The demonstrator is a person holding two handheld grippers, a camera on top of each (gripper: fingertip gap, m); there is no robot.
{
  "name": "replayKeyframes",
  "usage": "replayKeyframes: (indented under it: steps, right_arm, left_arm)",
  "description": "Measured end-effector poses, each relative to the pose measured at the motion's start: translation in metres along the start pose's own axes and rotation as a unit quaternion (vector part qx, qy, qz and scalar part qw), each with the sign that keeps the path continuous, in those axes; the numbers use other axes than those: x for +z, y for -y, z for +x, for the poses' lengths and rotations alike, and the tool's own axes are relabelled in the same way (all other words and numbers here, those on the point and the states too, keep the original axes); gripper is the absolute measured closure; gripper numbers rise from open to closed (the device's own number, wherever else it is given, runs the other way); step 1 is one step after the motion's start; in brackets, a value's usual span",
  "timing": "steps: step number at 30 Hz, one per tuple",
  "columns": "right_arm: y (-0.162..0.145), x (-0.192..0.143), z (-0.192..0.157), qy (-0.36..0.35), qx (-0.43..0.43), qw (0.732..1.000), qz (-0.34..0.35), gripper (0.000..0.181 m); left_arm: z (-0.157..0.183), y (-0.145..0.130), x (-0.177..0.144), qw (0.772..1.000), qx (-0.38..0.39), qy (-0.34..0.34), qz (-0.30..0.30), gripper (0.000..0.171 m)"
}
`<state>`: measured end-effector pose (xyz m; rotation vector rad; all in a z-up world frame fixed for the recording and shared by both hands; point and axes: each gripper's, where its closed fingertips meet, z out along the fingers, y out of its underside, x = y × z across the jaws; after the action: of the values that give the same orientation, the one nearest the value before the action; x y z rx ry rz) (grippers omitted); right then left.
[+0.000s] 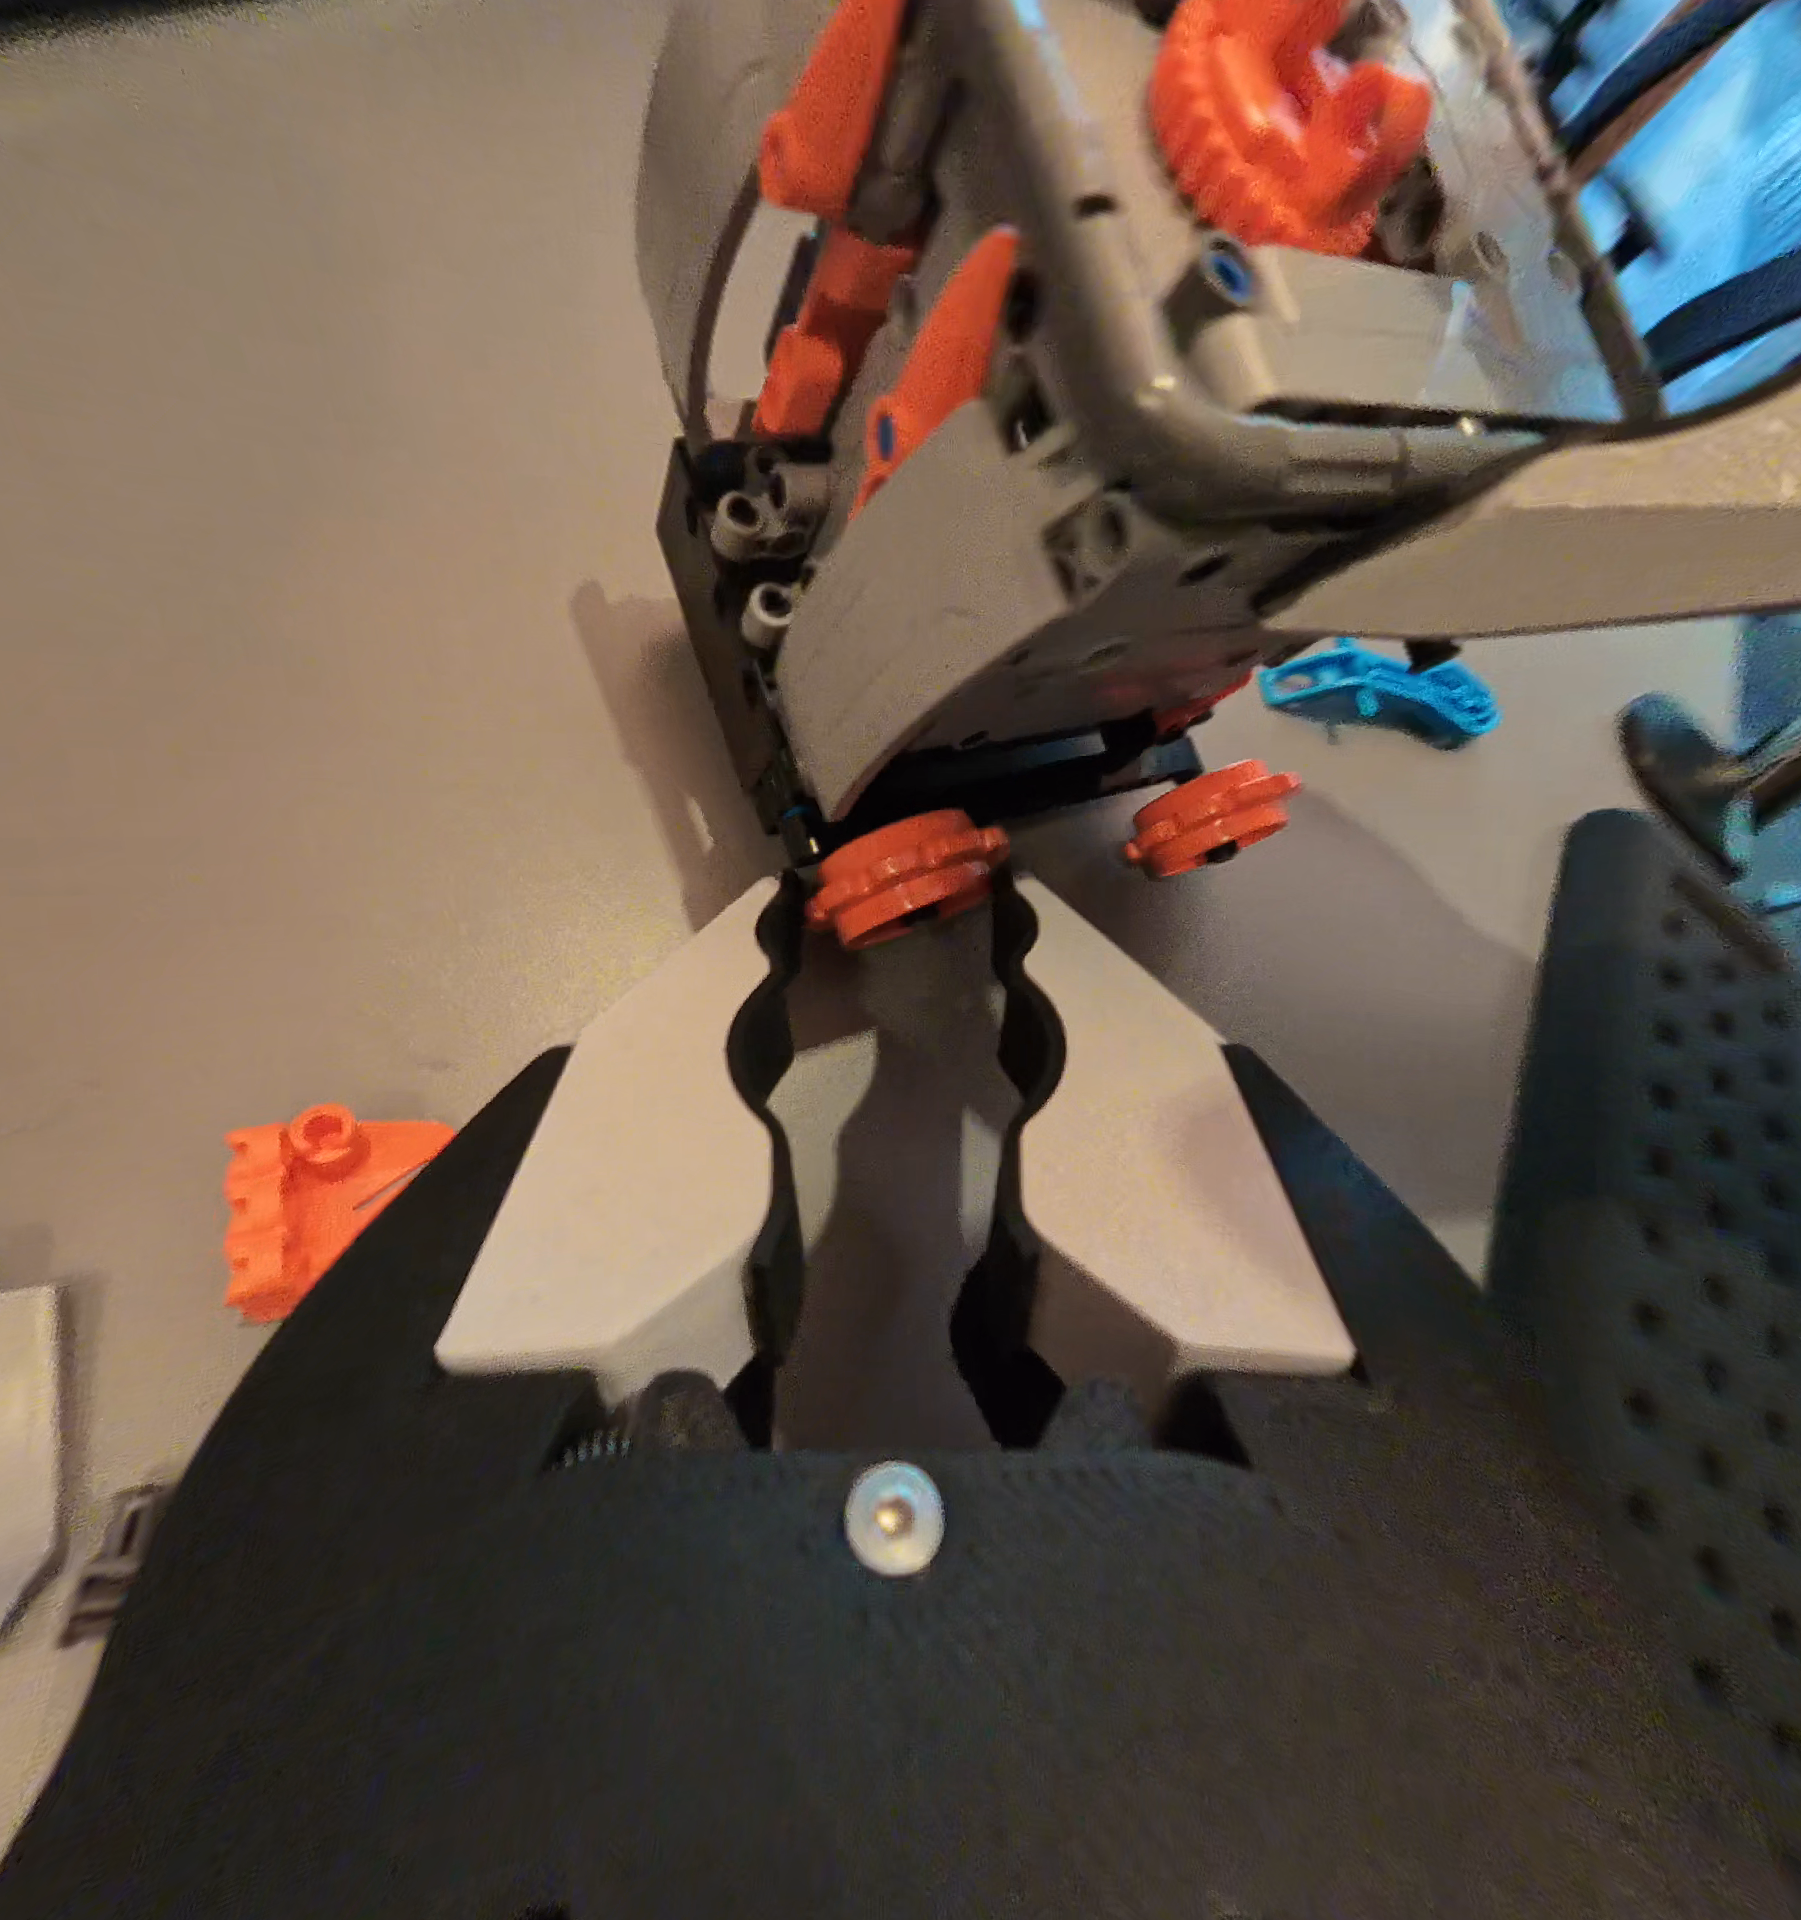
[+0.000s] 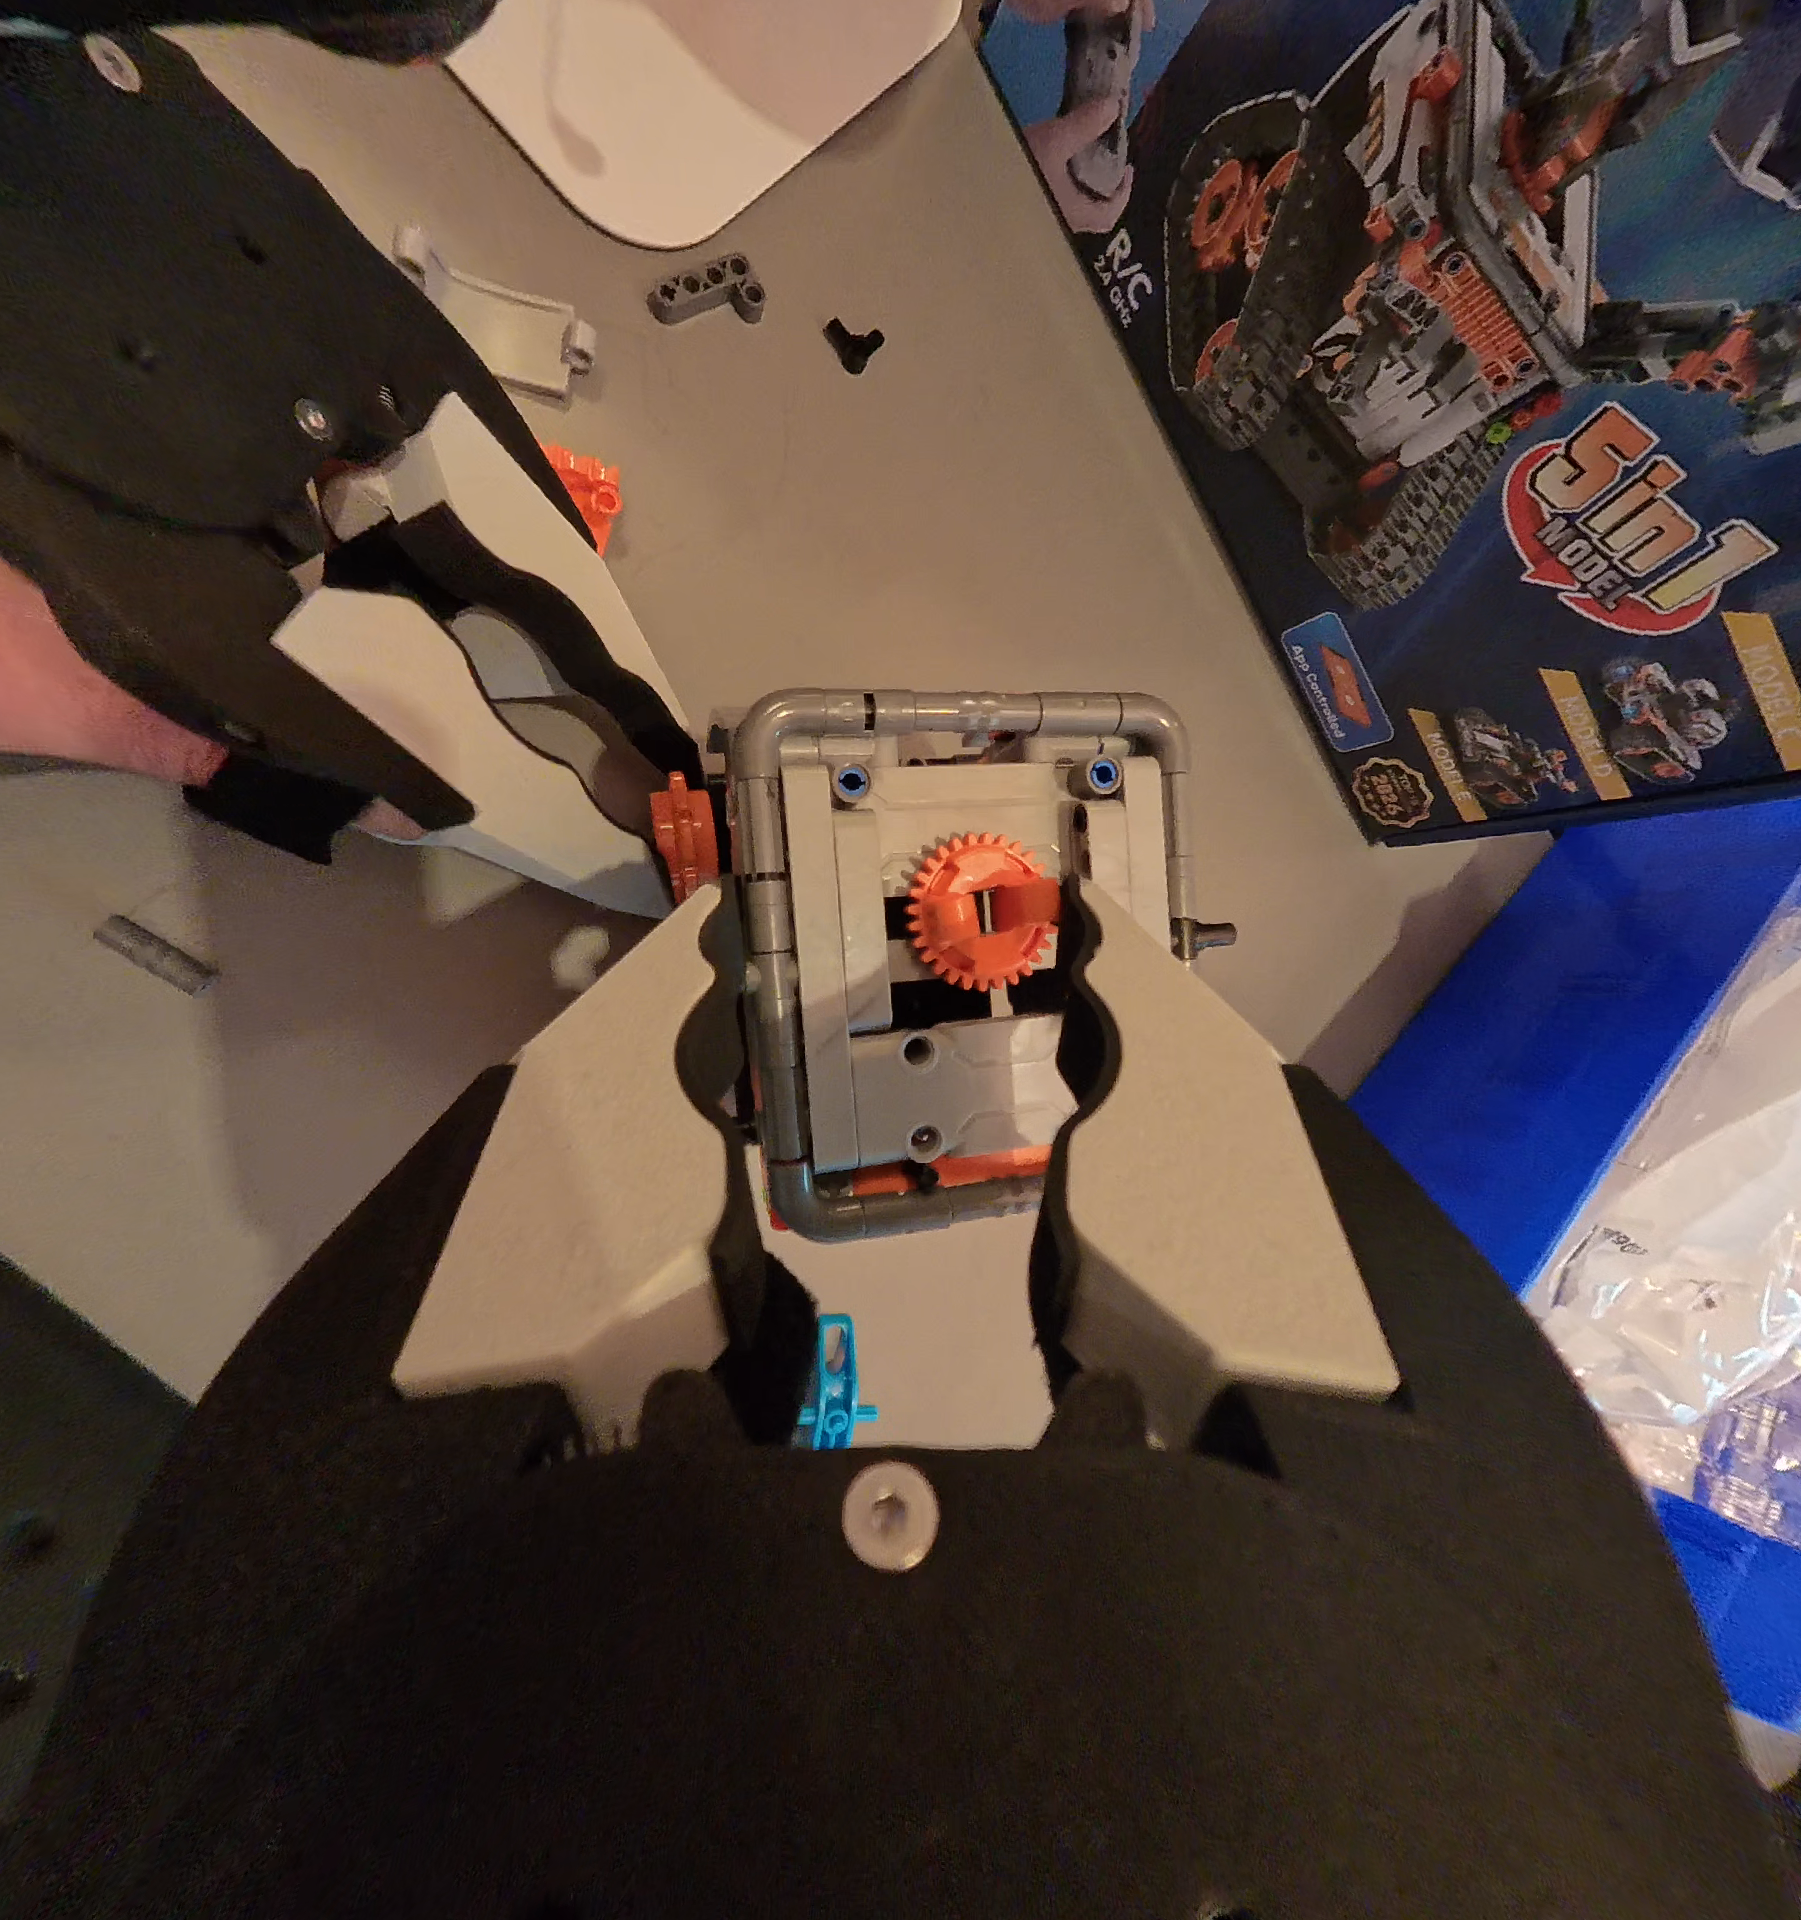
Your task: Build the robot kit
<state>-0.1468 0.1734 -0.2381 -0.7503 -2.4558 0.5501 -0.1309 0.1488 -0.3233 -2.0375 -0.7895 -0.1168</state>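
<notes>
Gripping the grey and orange brick model (image 2: 937, 966) from its near side, the right gripper (image 2: 891, 925) has its fingers pressed against both flanks, clamped on it above the beige table (image 2: 875, 540). The left gripper (image 1: 901, 894) closes its tips on an orange round knob (image 1: 906, 868) at the model's left edge. A second orange knob (image 1: 1213, 805) sits just beside it. Loose on the table lie an orange piece (image 1: 293, 1205) and a blue piece (image 1: 1384, 691). Farther right stands a printed toy box (image 2: 1498, 416).

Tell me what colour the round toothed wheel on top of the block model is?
Orange gear, clearest in the right wrist view.
</notes>
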Motion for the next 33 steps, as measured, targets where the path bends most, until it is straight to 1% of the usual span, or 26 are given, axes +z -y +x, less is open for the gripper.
replayKeyframes:
  steps: [6,12,17,19,21,24,25,26,28,30,33]
  right_arm:
    - [-0.006,-0.005,0.007,0.007,0.044,0.998,0.038,0.123]
    - [-0.017,-0.014,0.019,0.042,0.138,0.985,0.094,0.123]
    - [-0.022,-0.021,0.022,0.051,0.178,0.973,0.141,0.124]
    - [-0.024,-0.024,0.024,0.052,0.195,0.966,0.16,0.124]
    - [-0.026,-0.028,0.026,0.053,0.214,0.958,0.181,0.124]
    - [-0.03,-0.033,0.032,0.057,0.247,0.945,0.208,0.124]
    - [-0.031,-0.034,0.034,0.062,0.26,0.939,0.216,0.124]
    - [-0.033,-0.034,0.034,0.065,0.267,0.936,0.221,0.124]
    - [-0.036,-0.035,0.034,0.062,0.265,0.936,0.222,0.124]
    - [-0.037,-0.035,0.034,0.055,0.259,0.939,0.219,0.124]
    - [-0.038,-0.036,0.034,0.055,0.259,0.939,0.218,0.124]
  left_arm:
    - [0.003,0.006,-0.002,0.995,-0.07,-0.064,0.017,0.137]
    - [0.009,0.02,-0.012,0.979,-0.136,-0.144,0.057,0.137]
    - [0.015,0.027,-0.016,0.966,-0.17,-0.179,0.08,0.137]
    - [0.016,0.032,-0.018,0.955,-0.198,-0.198,0.095,0.138]
    - [0.018,0.037,-0.021,0.94,-0.232,-0.224,0.111,0.138]
    - [0.019,0.047,-0.026,0.9,-0.301,-0.28,0.147,0.14]
    - [0.02,0.049,-0.028,0.893,-0.309,-0.29,0.153,0.141]
    - [0.02,0.051,-0.028,0.894,-0.306,-0.287,0.158,0.143]
    - [0.022,0.052,-0.027,0.905,-0.289,-0.271,0.158,0.143]
    - [0.023,0.051,-0.024,0.929,-0.251,-0.229,0.148,0.142]
    - [0.022,0.055,-0.026,0.972,-0.145,-0.126,0.136,0.142]
